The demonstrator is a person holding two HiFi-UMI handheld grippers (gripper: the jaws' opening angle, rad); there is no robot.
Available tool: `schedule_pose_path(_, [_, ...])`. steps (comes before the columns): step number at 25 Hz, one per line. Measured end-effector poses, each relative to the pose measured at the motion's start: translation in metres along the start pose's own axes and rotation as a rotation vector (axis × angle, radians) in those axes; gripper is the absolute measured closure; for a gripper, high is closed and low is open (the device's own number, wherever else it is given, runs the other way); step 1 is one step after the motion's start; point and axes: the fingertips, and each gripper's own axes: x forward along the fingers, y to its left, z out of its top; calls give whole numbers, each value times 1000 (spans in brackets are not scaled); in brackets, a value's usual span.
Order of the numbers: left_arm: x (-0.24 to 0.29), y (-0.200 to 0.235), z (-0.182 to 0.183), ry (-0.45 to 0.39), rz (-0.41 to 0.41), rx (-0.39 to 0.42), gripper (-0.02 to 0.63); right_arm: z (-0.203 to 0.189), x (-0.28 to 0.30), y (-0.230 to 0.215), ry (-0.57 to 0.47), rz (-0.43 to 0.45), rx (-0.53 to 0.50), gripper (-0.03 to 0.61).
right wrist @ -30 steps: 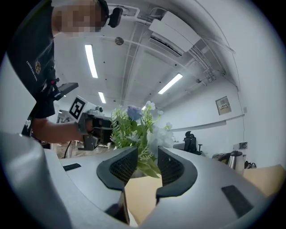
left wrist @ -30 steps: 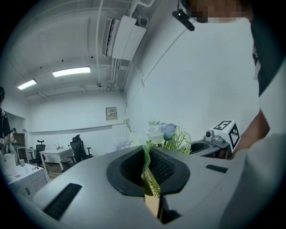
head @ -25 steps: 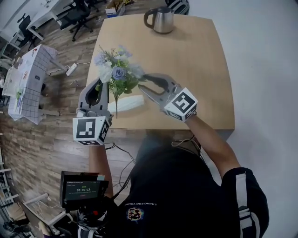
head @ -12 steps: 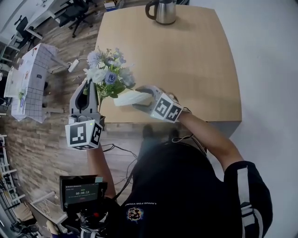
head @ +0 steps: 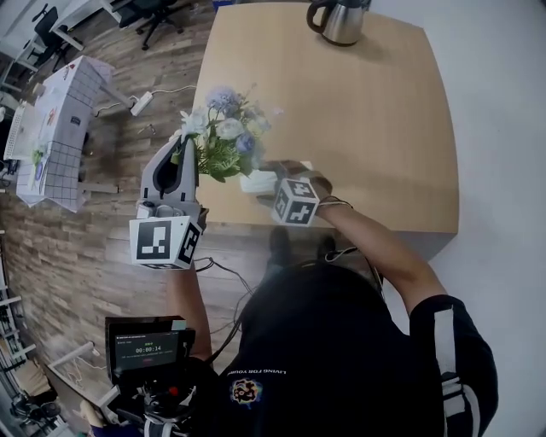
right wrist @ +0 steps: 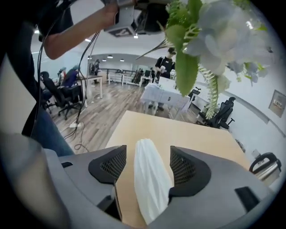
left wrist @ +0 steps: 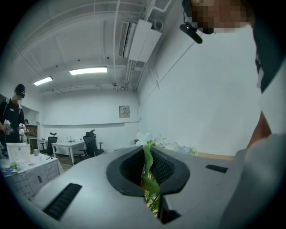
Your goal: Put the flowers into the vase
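Head view, looking steeply down: I have my left claw [head: 182,152] clamped shut on the green stems of the flowers [head: 223,136]. The bunch of blue, white and pale lilac blooms is held up over the near left corner of the wooden surface [head: 367,128]. Left gripper view confirms the hold, with a leafy stem [left wrist: 147,167] pinched tight between the two black pads and white blossoms showing just beyond the tips. My right claw [head: 266,177], just right of the bunch, tilts down at the near edge of the surface, its jaws opening around the white vase [head: 256,181]. Right gripper view shows the vase running lengthwise between the meshed pads. Bare wood shows in a gap on its left side; on its right side I cannot tell whether the pad touches it. The flowers hang above that claw and fill the top of its view. A steel kettle [head: 341,21] stands at the far edge of the surface, well apart from the work. To the left, on the plank floor [head: 102,256], stands a small table under a gridded cloth [head: 60,128]. A lit screen unit [head: 149,348] sits low at the near left, beside the person holding the rig.
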Motion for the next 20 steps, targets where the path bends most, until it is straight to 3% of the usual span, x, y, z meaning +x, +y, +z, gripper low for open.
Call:
schedule_pose_path(8, [7,8,-12,-7,-39,-18,598,-29,44,13,183,31,-118,295])
schedule_pose_path(20, [16,37,-21,-6,-65,-46,598,-31,70,-2,251,50,-108,293])
